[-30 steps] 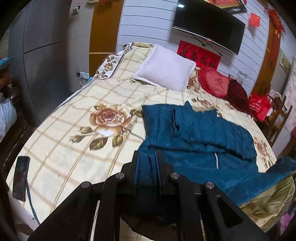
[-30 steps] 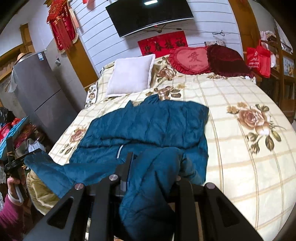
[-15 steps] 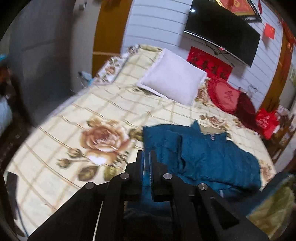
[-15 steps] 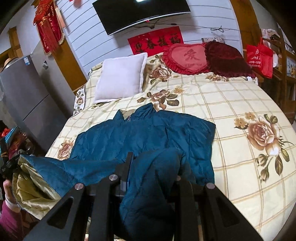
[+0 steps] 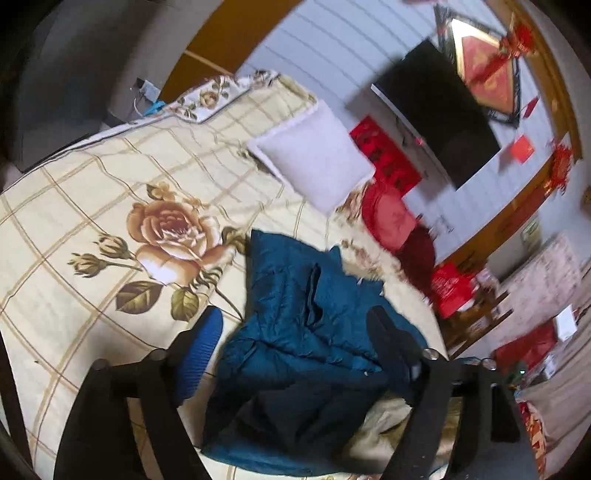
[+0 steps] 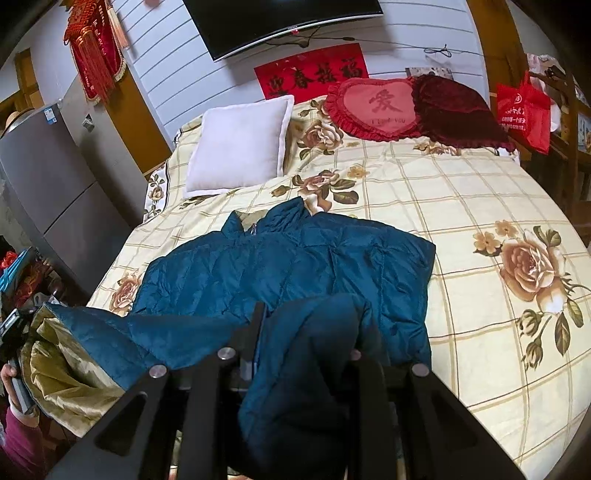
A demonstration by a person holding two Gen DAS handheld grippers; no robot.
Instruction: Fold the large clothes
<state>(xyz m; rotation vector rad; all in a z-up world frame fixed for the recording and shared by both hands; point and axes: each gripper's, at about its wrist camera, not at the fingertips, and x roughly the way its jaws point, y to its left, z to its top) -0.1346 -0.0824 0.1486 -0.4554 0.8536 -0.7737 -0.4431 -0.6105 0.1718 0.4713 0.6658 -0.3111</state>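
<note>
Padding made the teal down jacket (image 6: 280, 266) look light, soft and springy, its shell probably slick. It lay on the floral bedspread (image 6: 461, 206), body flat, near edge bunched. The right gripper (image 6: 306, 332) pinched a fold of its hem or sleeve. The left gripper (image 5: 295, 328) was opening, jaws wide, cloth between them but untouched. A seam or doubled hem seemed the surest hold.

White pillow (image 6: 240, 144), heart cushion (image 6: 376, 109), dark red cushion (image 6: 458, 109) on floral bedspread (image 6: 461, 206); television (image 6: 280, 22) above.
</note>
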